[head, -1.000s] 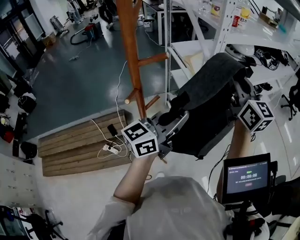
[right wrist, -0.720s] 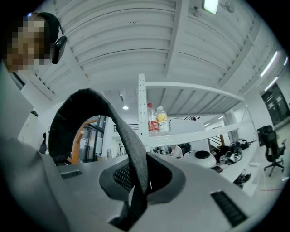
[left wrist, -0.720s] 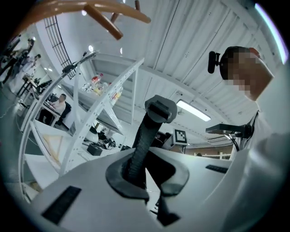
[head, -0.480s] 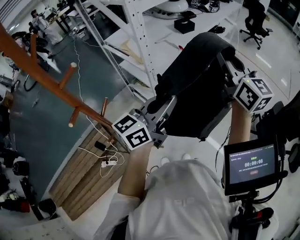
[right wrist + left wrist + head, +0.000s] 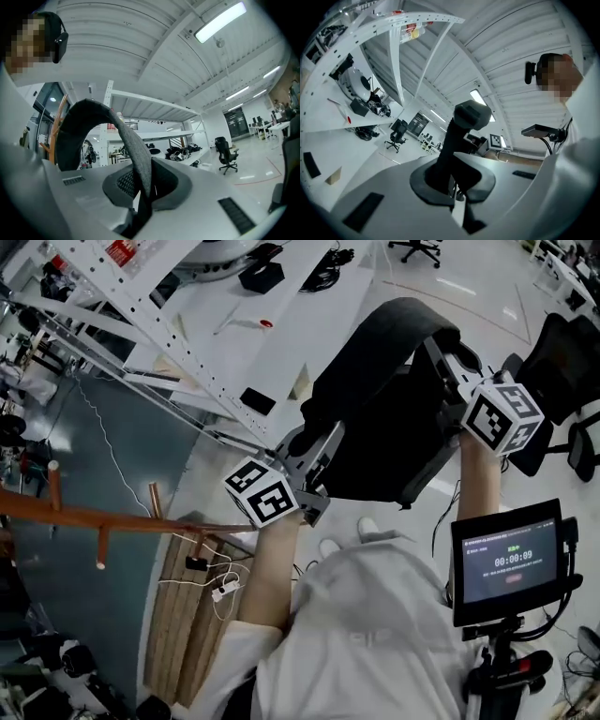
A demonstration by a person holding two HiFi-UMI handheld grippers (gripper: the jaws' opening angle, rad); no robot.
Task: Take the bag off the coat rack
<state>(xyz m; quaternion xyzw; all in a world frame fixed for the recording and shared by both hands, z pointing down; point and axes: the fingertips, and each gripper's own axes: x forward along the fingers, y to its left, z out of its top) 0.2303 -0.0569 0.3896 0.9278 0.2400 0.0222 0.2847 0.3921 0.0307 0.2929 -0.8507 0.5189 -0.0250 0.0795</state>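
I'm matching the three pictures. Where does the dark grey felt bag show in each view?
Head view: dark grey felt bag upper centre.
Left gripper view: its strap rises from the closed jaws, centre.
Right gripper view: its strap arches left from the jaws.
Shared landmark: white shelving rack.

We see open white floor [image 5: 497,296] ahead; a white metal shelving rack [image 5: 169,348] bounds our left, a brown wooden coat rack [image 5: 122,518] stands well apart.
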